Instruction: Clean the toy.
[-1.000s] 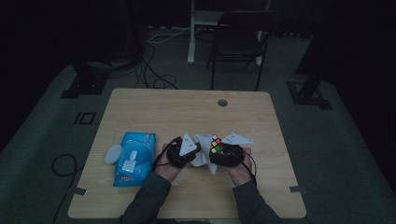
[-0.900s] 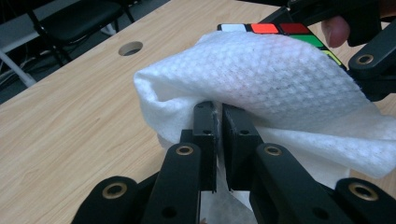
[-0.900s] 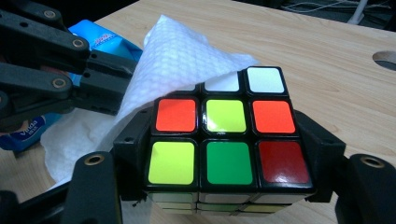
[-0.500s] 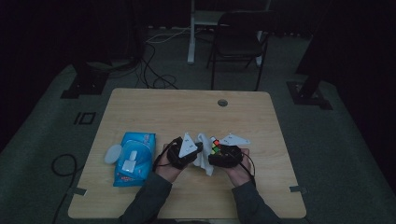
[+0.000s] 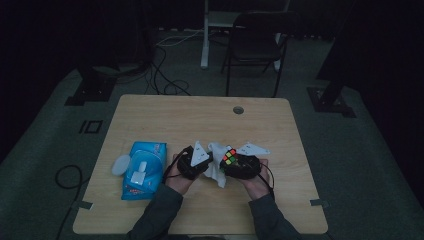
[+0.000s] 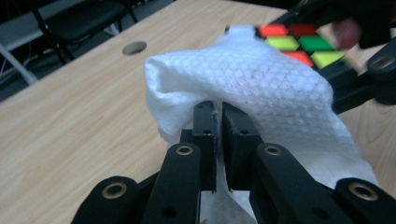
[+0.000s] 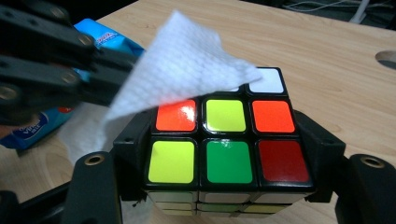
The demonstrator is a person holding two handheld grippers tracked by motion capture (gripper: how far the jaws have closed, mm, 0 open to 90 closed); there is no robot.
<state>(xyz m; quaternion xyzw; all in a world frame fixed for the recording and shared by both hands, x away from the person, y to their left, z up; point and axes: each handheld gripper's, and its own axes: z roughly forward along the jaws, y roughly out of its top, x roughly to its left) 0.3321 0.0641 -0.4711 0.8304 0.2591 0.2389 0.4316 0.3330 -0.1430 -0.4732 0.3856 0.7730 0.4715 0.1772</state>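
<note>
A scrambled colour cube (image 7: 224, 144) sits clamped between the jaws of my right gripper (image 7: 224, 154), held above the wooden table (image 5: 200, 120). A white textured wipe (image 6: 261, 88) is pinched in my left gripper (image 6: 218, 126) and drapes over the cube's far left corner (image 7: 182, 70). In the high view the two grippers meet near the table's front middle, left gripper (image 5: 196, 162) beside right gripper (image 5: 240, 164), with the cube (image 5: 229, 156) and wipe (image 5: 218, 172) between them.
A blue pack of wipes (image 5: 142, 169) lies at the front left with a white round lid (image 5: 120, 164) beside it. A cable hole (image 5: 238, 110) is at the table's far side. A dark chair (image 5: 260, 45) stands beyond the table.
The two grippers have shifted slightly; the wipe now lies over the cube's corner, and the hands stay close together.
</note>
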